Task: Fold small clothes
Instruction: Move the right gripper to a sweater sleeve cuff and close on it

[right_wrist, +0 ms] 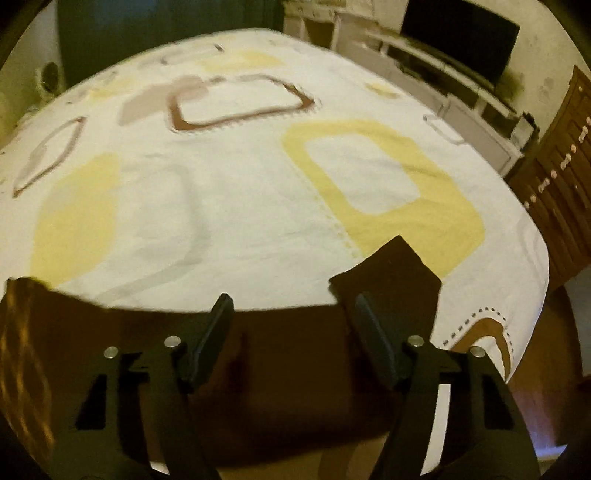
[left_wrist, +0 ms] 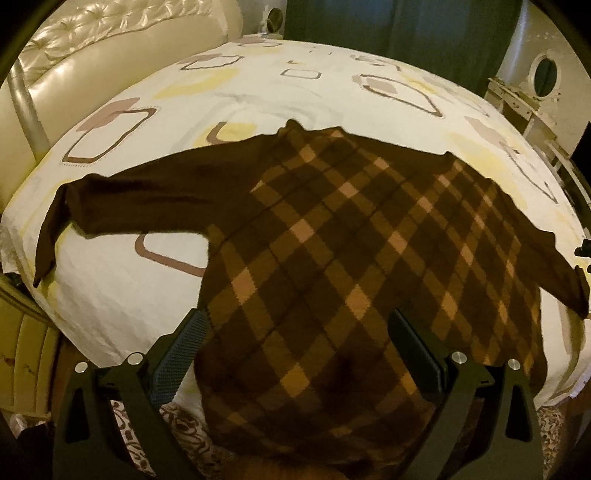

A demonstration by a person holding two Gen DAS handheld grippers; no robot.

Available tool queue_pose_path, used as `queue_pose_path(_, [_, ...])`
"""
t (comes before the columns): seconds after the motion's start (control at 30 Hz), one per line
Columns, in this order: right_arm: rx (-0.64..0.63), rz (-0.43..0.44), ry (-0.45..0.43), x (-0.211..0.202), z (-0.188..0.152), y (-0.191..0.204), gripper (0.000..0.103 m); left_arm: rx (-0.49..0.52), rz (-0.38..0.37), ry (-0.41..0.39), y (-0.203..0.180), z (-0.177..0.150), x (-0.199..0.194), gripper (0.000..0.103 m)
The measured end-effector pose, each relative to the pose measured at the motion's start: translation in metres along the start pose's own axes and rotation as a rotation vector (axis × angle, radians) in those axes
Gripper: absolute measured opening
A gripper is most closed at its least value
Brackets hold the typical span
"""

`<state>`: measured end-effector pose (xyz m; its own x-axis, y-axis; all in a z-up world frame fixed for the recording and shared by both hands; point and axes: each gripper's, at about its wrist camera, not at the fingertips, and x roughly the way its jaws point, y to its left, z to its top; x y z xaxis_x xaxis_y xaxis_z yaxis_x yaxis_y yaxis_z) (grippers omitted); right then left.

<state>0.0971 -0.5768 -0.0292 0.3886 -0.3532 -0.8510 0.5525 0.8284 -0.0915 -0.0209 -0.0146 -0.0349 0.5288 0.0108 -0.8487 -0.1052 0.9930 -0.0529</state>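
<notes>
A dark brown sweater (left_wrist: 332, 229) with a tan diamond check front lies spread flat on the bed, its plain brown sleeves stretched out to the left and right. My left gripper (left_wrist: 295, 328) is open above the sweater's lower hem, with cloth showing between the fingers. In the right wrist view my right gripper (right_wrist: 291, 306) is open over the plain brown right sleeve (right_wrist: 280, 354), whose cuff end (right_wrist: 391, 266) folds up near the right finger. Neither gripper holds cloth.
The bed (left_wrist: 280, 92) has a white sheet (right_wrist: 229, 192) with brown and yellow rounded squares. A cream tufted headboard (left_wrist: 92, 48) is at the left. A white TV stand with a dark screen (right_wrist: 458, 33) and a wooden dresser (right_wrist: 557, 173) stand beyond the bed's right edge.
</notes>
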Motion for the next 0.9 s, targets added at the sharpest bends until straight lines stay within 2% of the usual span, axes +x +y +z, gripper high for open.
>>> queue_pose_path(0.07, [0.035, -0.018, 0.019, 0.015, 0.004, -0.006, 0.065, -0.003, 0.008, 0.009, 0.002, 0.000, 0.002, 0.098])
queue_pose_path(0.1, [0.050, -0.018, 0.028, 0.022, 0.005, -0.010, 0.059, -0.004, 0.015, 0.014, 0.002, 0.000, 0.003, 0.098])
queue_pose_path(0.13, [0.062, -0.011, 0.052, 0.032, 0.006, -0.014, 0.049, -0.005, 0.022, 0.018, 0.003, 0.000, 0.004, 0.098])
queue_pose_path(0.2, [0.064, -0.004, 0.083, 0.040, 0.007, -0.023, 0.035, -0.004, 0.026, 0.023, 0.001, 0.001, 0.006, 0.098])
queue_pose_path(0.23, [0.066, -0.007, 0.082, 0.041, 0.007, -0.028, 0.023, -0.003, 0.028, 0.026, 0.001, 0.002, 0.007, 0.098])
queue_pose_path(0.3, [0.065, 0.003, 0.074, 0.038, 0.005, -0.041, 0.009, 0.002, 0.027, 0.028, -0.002, 0.002, 0.008, 0.098])
queue_pose_path(0.43, [0.143, 0.084, 0.028, 0.022, -0.005, -0.083, 0.007, 0.013, 0.014, 0.034, -0.010, 0.002, 0.010, 0.098])
queue_pose_path(0.57, [0.350, 0.241, -0.031, -0.001, -0.031, -0.154, 0.007, 0.026, 0.005, 0.042, -0.016, -0.001, 0.011, 0.098])
queue_pose_path(0.67, [0.457, 0.305, -0.061, -0.010, -0.054, -0.200, 0.007, 0.026, 0.000, 0.040, -0.018, -0.001, 0.010, 0.098])
queue_pose_path(0.8, [0.568, 0.330, -0.031, 0.001, -0.088, -0.251, 0.007, 0.021, -0.006, 0.032, -0.019, 0.001, 0.010, 0.098])
queue_pose_path(0.9, [0.691, 0.417, 0.016, 0.021, -0.114, -0.275, 0.006, 0.021, -0.011, 0.035, -0.023, 0.002, 0.010, 0.098])
